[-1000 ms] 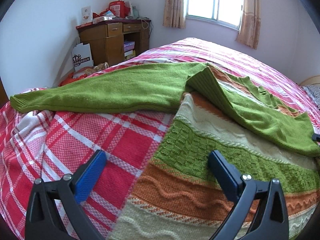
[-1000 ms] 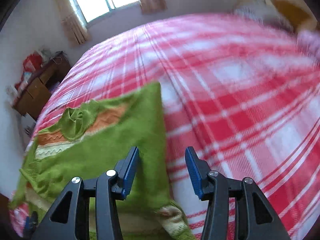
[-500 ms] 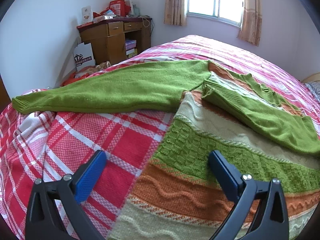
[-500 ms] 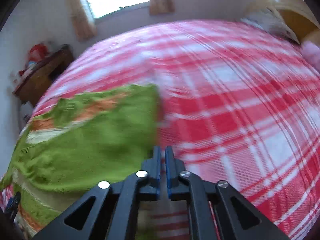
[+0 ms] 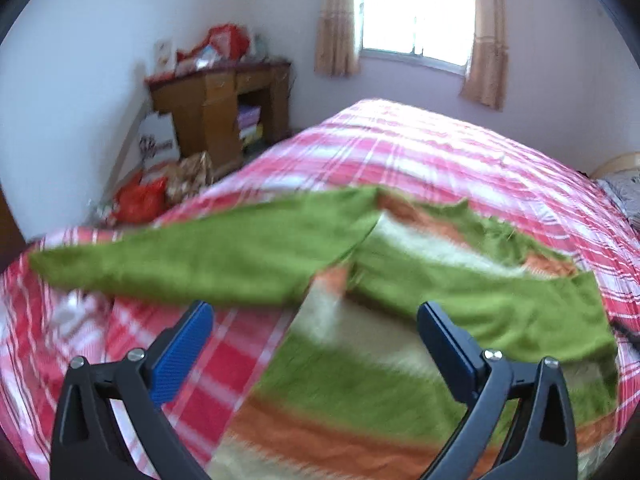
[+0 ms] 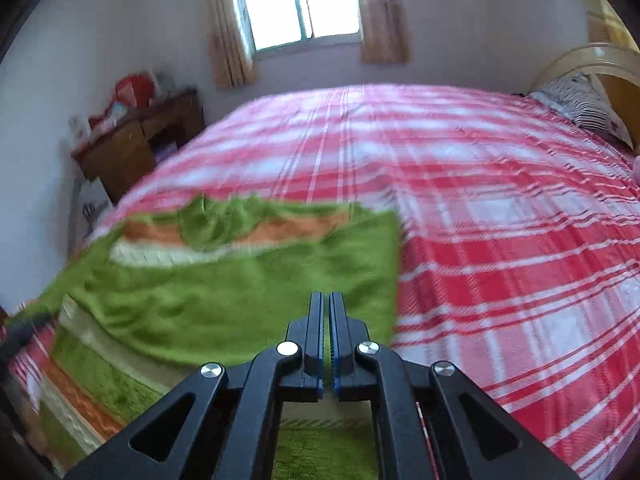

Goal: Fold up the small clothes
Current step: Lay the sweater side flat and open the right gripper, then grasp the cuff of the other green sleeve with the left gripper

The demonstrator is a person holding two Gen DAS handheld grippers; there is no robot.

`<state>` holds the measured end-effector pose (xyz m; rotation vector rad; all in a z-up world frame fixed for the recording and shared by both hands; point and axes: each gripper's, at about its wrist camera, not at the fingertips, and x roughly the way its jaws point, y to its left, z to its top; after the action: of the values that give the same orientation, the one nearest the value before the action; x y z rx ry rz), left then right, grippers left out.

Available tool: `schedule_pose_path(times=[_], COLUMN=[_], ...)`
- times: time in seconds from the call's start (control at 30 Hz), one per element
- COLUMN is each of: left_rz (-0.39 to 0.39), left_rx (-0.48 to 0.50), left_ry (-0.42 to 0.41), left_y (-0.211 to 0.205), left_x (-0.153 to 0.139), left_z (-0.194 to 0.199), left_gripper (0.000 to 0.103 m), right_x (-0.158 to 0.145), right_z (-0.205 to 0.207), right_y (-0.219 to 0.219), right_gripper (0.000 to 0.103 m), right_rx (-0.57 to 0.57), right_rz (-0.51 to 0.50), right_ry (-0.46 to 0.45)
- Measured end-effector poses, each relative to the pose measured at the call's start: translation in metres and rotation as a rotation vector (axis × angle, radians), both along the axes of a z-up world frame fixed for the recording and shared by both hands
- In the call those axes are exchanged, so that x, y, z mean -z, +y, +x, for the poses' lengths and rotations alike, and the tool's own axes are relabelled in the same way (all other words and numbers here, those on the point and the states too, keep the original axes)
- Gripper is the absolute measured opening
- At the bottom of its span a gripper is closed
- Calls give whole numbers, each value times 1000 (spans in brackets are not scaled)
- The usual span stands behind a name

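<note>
Sweater, knitted, green with orange and cream bands: we find it spread on the red plaid bedspread, filling the 6 o'clock half of the left wrist view. One green sleeve stretches out flat toward 9 o'clock; the other sleeve lies folded across the body toward 3 o'clock. The neckline sits at about 1 o'clock.

Left gripper: jaws wide apart, nothing between them, hanging above the sweater's side edge. Right gripper: jaws drawn together, with nothing that we can make out between the pads; it is over the folded sleeve near the sweater's 3 o'clock edge.

Risks, as we judge them:
- The outstretched sleeve is not yet folded. Pinching only its top layer, or catching bedspread with it, would drag the cover and skew the garment.
- Loose knit stretches; a pull from the cuff alone could shift the body and undo the sleeve already laid over.
- The folded sleeve rests unpinned, so any tug across the body may slide it off.
- Both views are blurred, so exact edges are uncertain.
</note>
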<state>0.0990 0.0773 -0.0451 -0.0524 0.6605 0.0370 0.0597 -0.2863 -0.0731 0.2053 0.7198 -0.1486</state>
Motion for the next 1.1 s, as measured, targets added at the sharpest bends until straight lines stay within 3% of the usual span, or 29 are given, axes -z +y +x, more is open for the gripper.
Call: schedule_pose_path(times=[0.1,0.27,0.33,0.43,0.5,0.63,0.77,0.83,0.97,1.07,1.1], left_rz=[-12,56,35,80,67,-46,-133,-140,-175,-210,-228], left_rx=[-13,-90,-85,-93,-107,-208,-494,-625,-789,-860,-873], left_ry=[41,220,194,171,151,95,11,12,80,135,150], left_y=[-7,-7,-6,3,15,71,168,212,290,322,329], left_x=[5,58,54,45,37,10,-10,-9,9,29,36], left_z=[29,67,63,52,45,25,4,3,7,12,14], left_gripper=[103,103,103,103,103,103,103,102,76,61,60], right_x=[33,33,34,34,34,35,37,37,37,37,37], right_z=[4,-2,0,1,1,-1,-1,-1,-1,-1,-1], right_y=[3,4,4,4,3,-3,-8,-8,-9,-8,-8], right_gripper=[2,3,3,3,3,3,3,3,3,3,3], right_rx=[-8,-8,-9,-9,-9,-13,-15,-15,-15,-15,-15], right_rz=[21,39,38,34,38,85,128,128,125,125,124], right_ry=[78,49,50,48,46,34,23,23,23,24,24])
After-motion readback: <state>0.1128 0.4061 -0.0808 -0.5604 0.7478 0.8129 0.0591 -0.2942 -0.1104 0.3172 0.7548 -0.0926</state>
